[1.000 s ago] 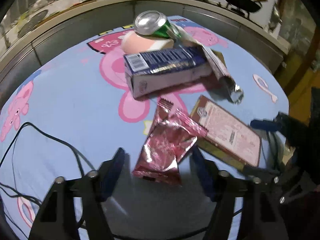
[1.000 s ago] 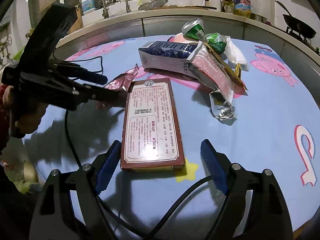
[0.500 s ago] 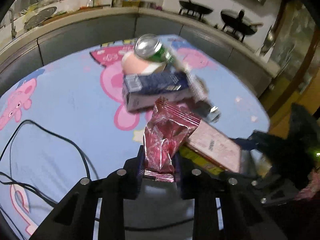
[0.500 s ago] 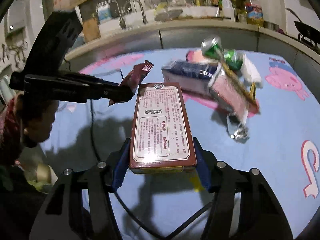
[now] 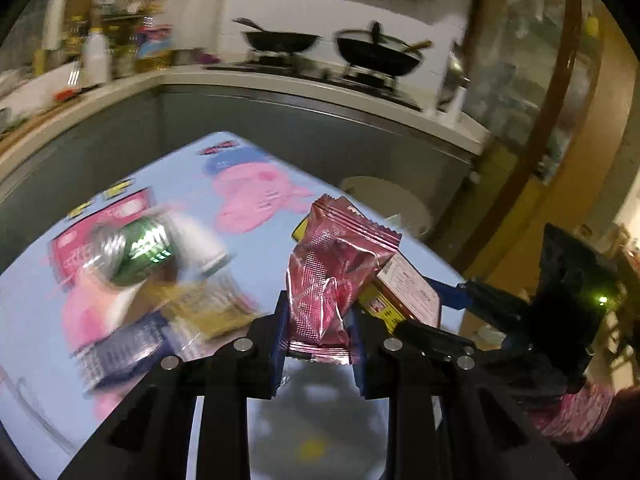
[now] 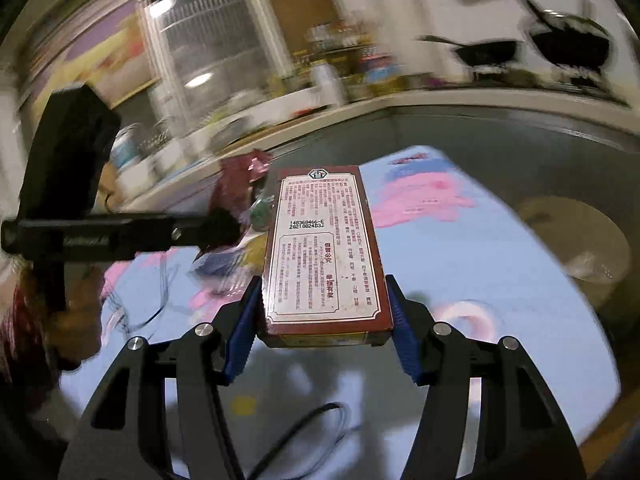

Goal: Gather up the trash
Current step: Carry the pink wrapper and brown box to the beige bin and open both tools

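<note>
Both items are carried clear of the blue cartoon tablecloth [image 5: 168,184]. The pink foil wrapper [image 5: 336,268] is clamped only at its lower edge by the left gripper [image 5: 318,344], jaws narrow; the limp foil stands above the pads and could slip out if the grip is jolted. The brown flat box [image 6: 324,248] is pinched by its near end between the right gripper [image 6: 320,328] pads, jaws fairly wide; its long far end overhangs and could pivot downward. The green can [image 5: 136,248] lies on the tablecloth, left of the wrapper, uncollected.
</note>
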Available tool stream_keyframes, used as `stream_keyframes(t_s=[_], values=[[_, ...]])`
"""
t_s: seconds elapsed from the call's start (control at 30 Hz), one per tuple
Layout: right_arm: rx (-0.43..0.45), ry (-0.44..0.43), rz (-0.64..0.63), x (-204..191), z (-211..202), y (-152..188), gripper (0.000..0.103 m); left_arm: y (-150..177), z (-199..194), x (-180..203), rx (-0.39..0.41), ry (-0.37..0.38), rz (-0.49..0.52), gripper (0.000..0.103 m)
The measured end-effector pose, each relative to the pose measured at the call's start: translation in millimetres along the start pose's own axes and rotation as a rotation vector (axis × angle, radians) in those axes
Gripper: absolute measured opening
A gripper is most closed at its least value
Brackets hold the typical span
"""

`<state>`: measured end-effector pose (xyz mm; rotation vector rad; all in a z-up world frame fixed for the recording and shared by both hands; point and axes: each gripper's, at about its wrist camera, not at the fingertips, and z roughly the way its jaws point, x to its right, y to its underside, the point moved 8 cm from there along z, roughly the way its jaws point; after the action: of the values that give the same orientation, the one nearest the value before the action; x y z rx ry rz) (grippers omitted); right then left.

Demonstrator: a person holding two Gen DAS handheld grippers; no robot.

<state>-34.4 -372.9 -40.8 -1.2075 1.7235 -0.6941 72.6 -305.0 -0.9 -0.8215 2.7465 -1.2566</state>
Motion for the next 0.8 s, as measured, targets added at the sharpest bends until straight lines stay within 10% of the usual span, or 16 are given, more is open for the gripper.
stream_keyframes(t_s=[0.37,0.57,0.7,0.8], values=[[0.036,0.308,0.447,222.1,3.3,-22.3,0.058,-94.8,197.1,91.1,-0.187,0.248,-0.054,0.027],[-0.005,0.363,0.535,276.0,25.6,-21.6,0.058,-103.3,267.1,93.0,-0.257,0.182,-0.079,0.032],[-0.018,0.337,0.57,289.5,38.8,-18.1,0.073,-102.5,289.6,80.2,-0.28,0.117,-0.13,0.068],[0.018,0.357,0.545,285.9,37.1,-19.2,0.073,-102.4,286.4,73.4,-0.259,0.103,-0.137,0.069]])
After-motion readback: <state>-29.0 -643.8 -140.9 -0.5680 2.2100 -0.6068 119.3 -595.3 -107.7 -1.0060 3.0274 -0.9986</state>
